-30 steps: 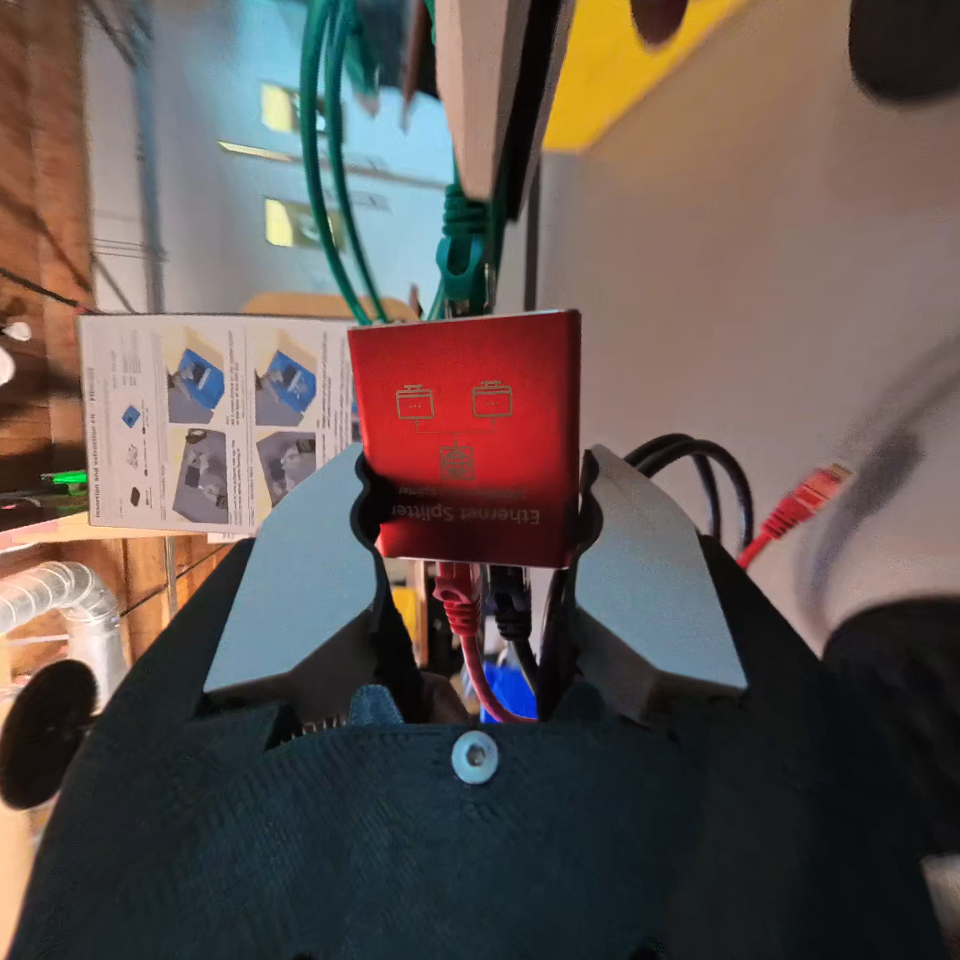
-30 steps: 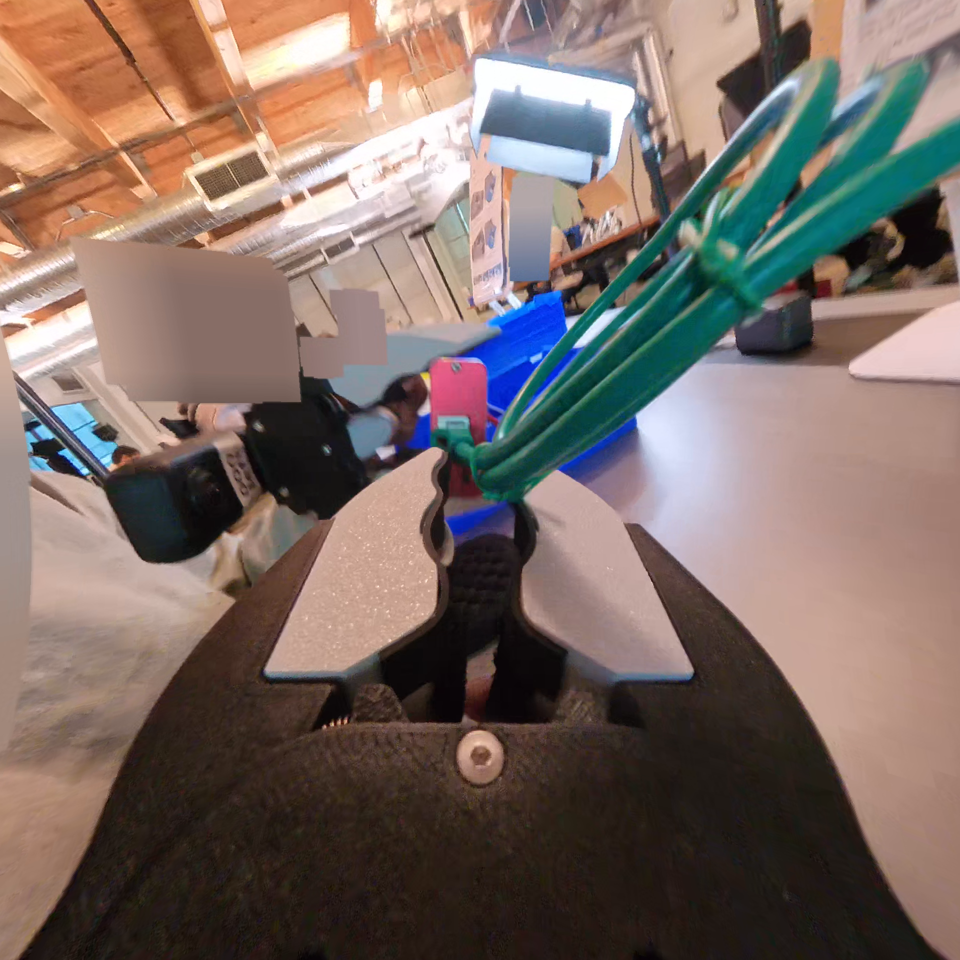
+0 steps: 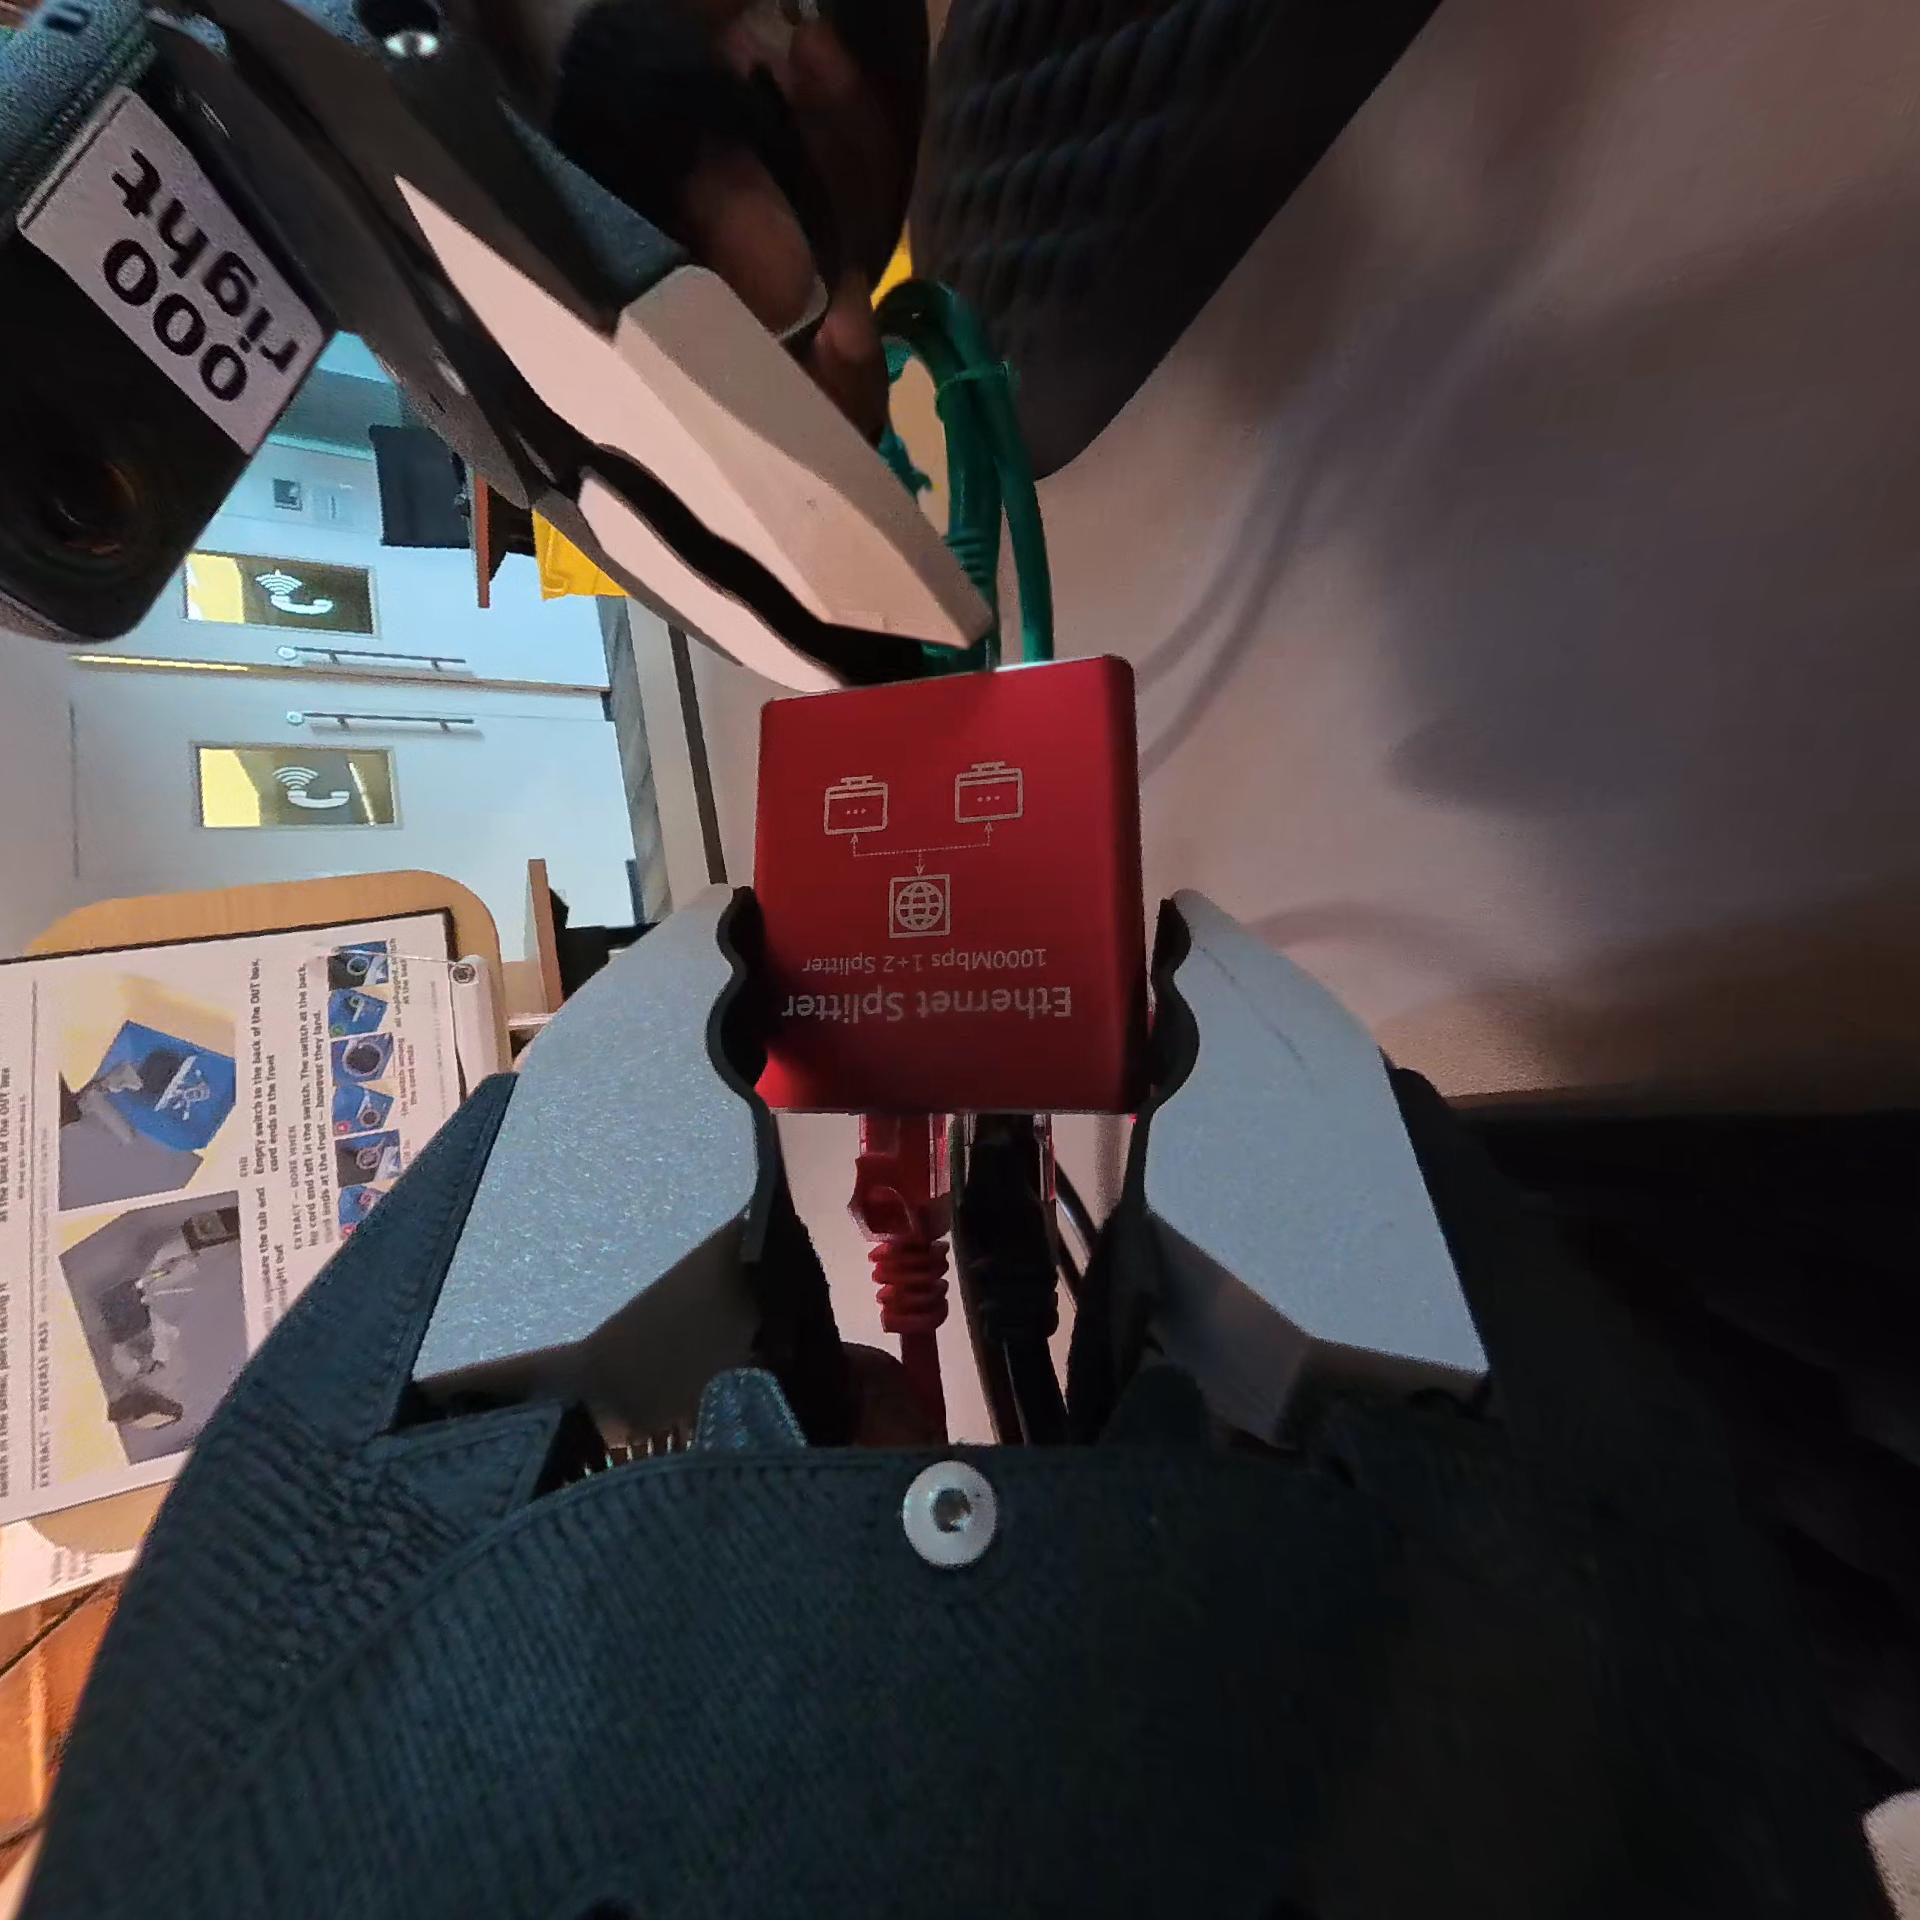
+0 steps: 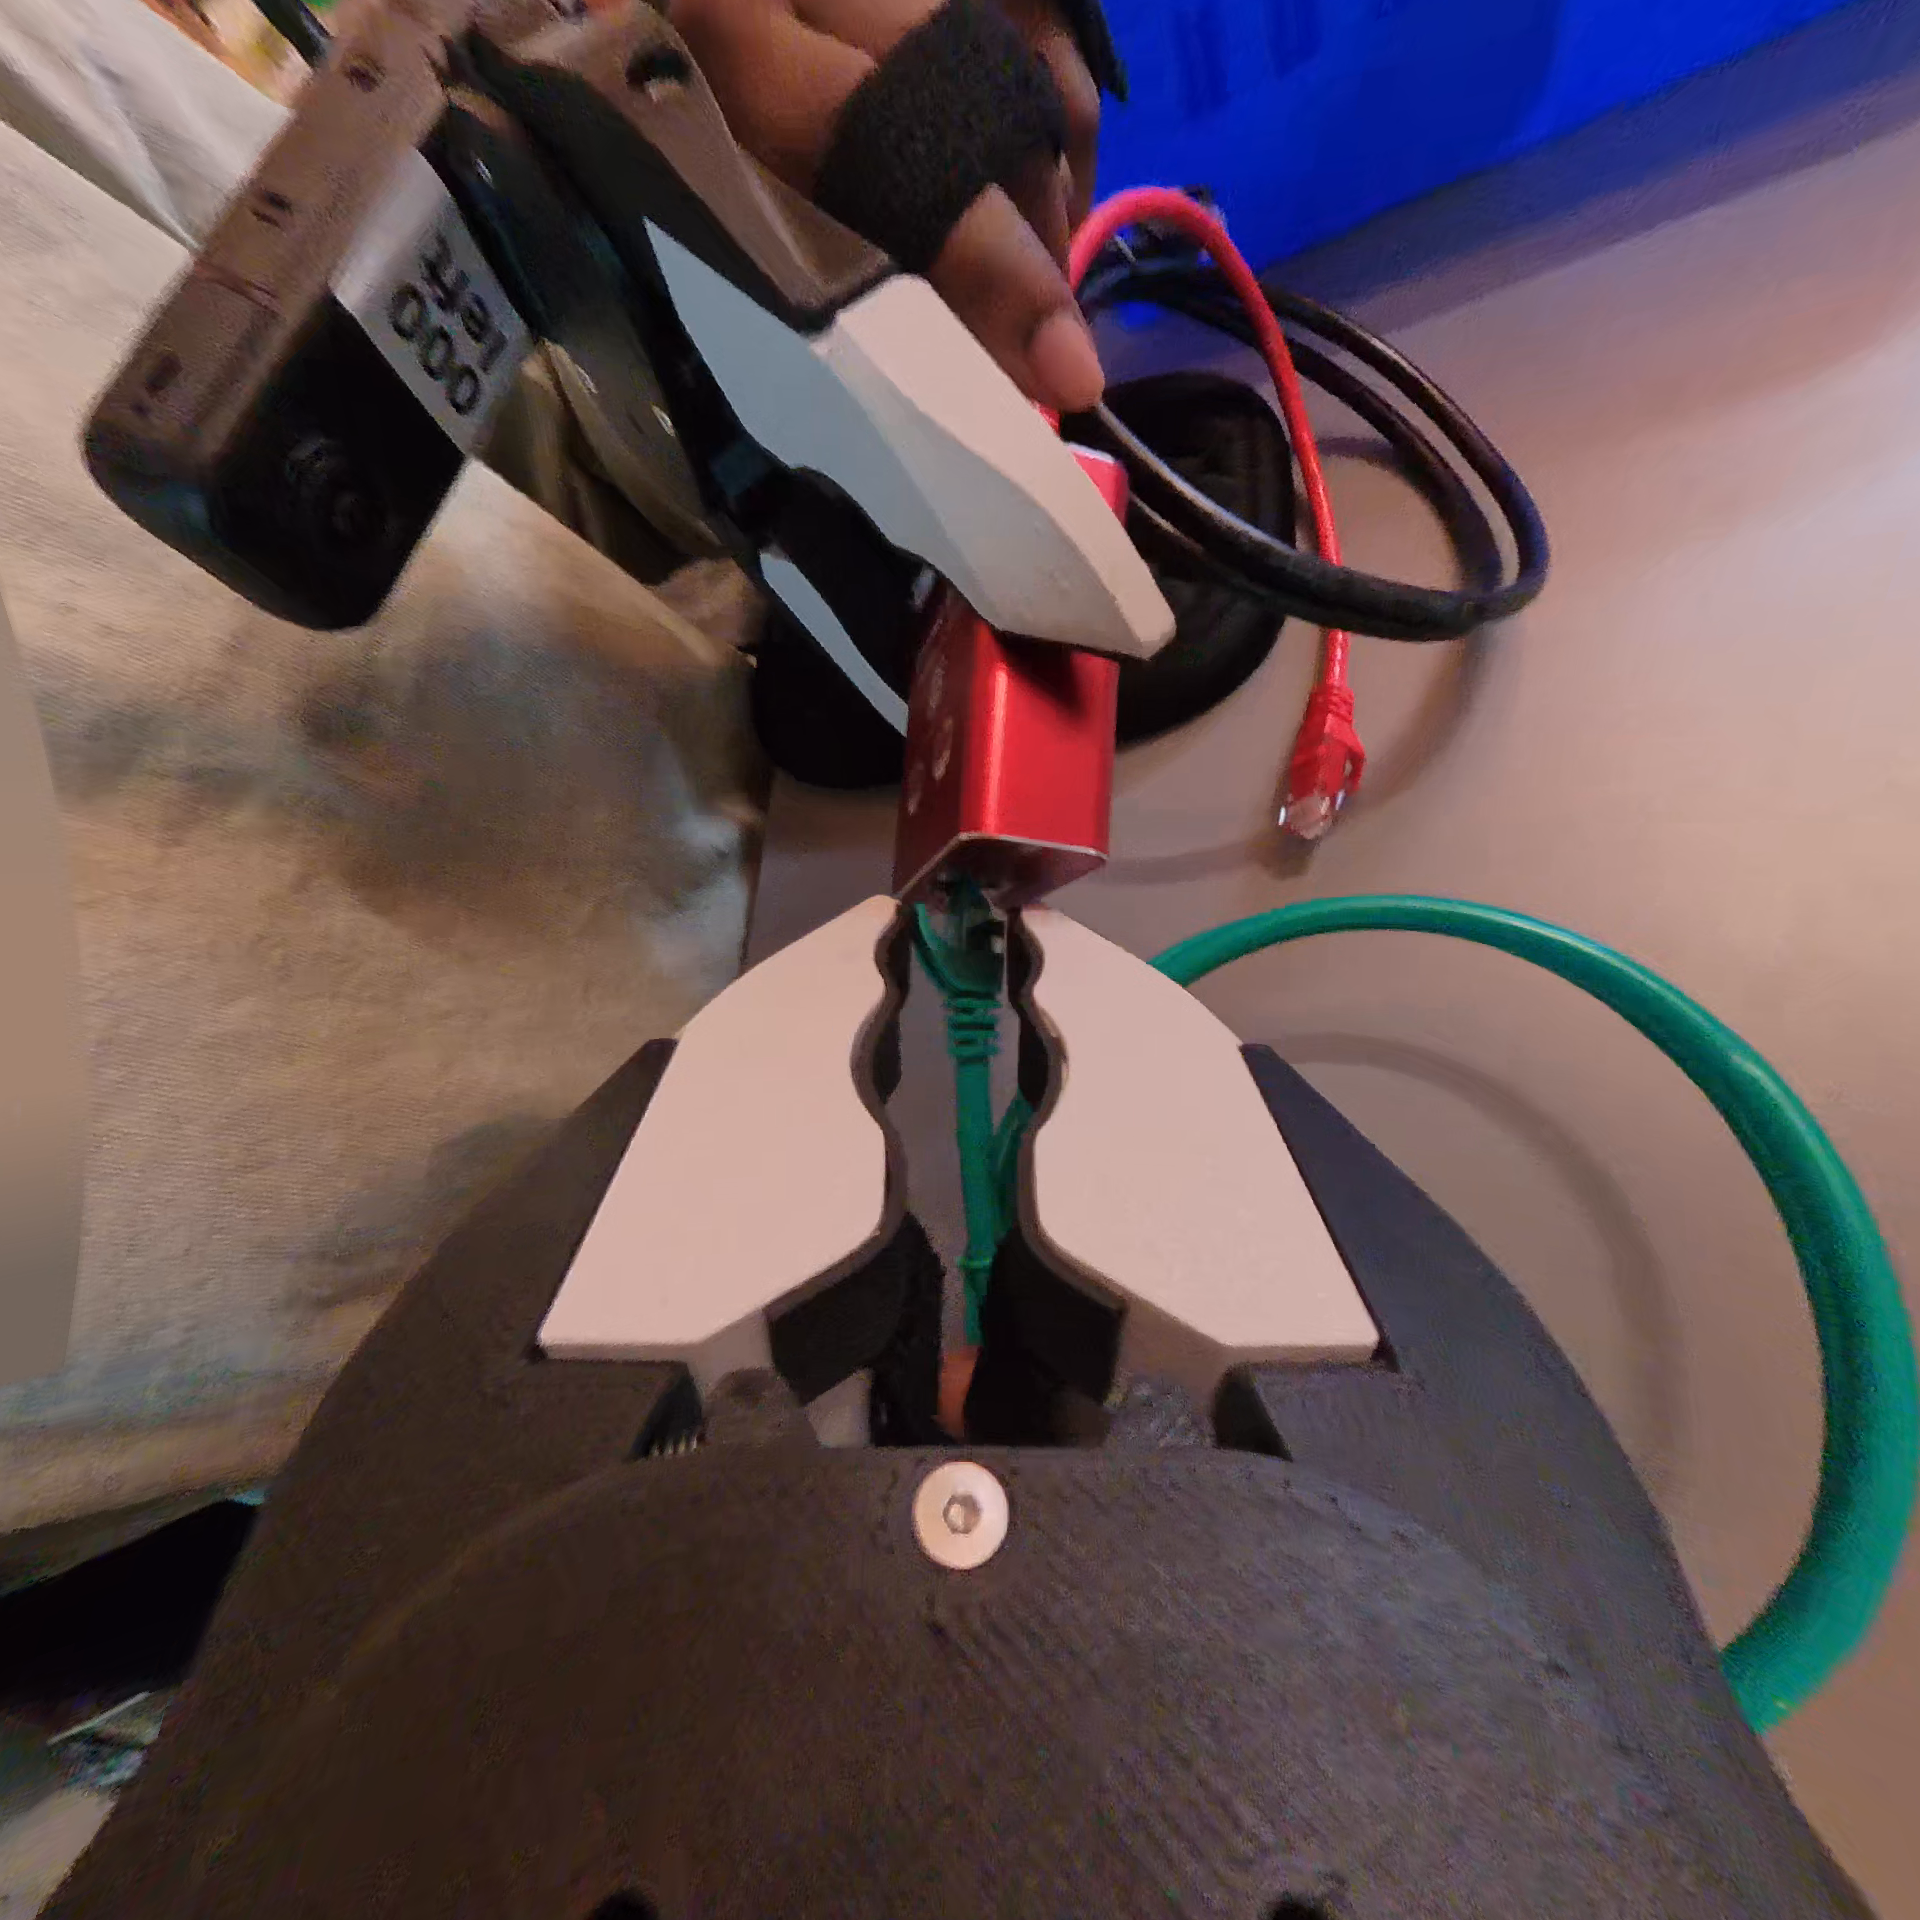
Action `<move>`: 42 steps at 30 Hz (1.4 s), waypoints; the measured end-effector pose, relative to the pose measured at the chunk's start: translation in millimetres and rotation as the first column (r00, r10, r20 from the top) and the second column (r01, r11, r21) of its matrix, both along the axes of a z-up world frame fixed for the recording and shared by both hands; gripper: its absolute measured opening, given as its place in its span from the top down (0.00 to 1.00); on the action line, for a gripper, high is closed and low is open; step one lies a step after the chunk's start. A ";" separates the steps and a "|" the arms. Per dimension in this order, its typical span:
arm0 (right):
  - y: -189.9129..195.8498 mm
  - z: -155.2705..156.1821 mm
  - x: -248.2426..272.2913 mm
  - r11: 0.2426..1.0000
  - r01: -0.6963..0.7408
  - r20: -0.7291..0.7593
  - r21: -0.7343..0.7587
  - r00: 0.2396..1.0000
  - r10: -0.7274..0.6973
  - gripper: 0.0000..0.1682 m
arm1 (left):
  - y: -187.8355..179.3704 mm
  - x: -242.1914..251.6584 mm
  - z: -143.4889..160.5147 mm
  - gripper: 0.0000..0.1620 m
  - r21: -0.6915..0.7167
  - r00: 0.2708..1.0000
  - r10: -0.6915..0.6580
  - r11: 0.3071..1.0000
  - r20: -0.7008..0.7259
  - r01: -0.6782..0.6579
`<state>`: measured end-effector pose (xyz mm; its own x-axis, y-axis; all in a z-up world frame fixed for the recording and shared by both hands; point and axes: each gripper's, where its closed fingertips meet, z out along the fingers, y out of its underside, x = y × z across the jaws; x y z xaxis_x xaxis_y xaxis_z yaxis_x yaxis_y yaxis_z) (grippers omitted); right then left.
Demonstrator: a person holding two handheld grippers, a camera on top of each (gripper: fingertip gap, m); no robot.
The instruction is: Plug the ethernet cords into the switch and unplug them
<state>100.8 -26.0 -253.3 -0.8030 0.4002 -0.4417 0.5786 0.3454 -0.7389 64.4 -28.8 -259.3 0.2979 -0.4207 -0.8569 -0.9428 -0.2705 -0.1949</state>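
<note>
My left gripper [image 3: 951, 920] is shut on the red switch [image 3: 945, 894], a small metal box held off the table. A red cord [image 3: 902, 1226] and a black cord [image 3: 1006, 1257] are plugged into its near side. My right gripper [image 4: 961, 925] is shut on the green cord's plug [image 4: 966, 971], and the plug's tip is at the port on the switch's [image 4: 1008, 748] other end. In the left wrist view the right gripper [image 3: 904, 649] touches the switch's far edge, with the green cord [image 3: 997, 499] behind it. The left gripper [image 4: 1023, 675] also shows in the right wrist view.
The green cord loops over the grey table [image 4: 1662, 436] to the right [image 4: 1766, 1143]. The red cord's free plug [image 4: 1325, 758] and black cord coils [image 4: 1455, 540] lie behind. A blue bin [image 4: 1455, 104] stands at the back. An instruction sheet [image 3: 208, 1195] is at left.
The right gripper has moved in close and brought the green plug up to the switch's far port. The left gripper still holds the switch.
</note>
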 end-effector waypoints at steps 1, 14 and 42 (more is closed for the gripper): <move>0.1 0.3 -0.5 1.000 0.007 0.003 -0.019 1.000 -0.006 0.90 | 0.4 0.1 -0.7 0.56 0.000 1.000 0.002 1.000 -0.007 -0.002; 0.3 -7.9 2.4 0.996 0.077 -0.016 -0.040 0.997 -0.078 0.90 | -1.3 4.9 -10.6 0.55 -0.027 1.000 0.017 0.999 0.012 -0.016; 0.9 -36.4 1.5 0.882 0.456 -0.253 0.119 0.873 -0.417 0.92 | -4.3 8.9 -33.6 0.56 0.086 0.996 0.019 0.996 -0.085 -0.012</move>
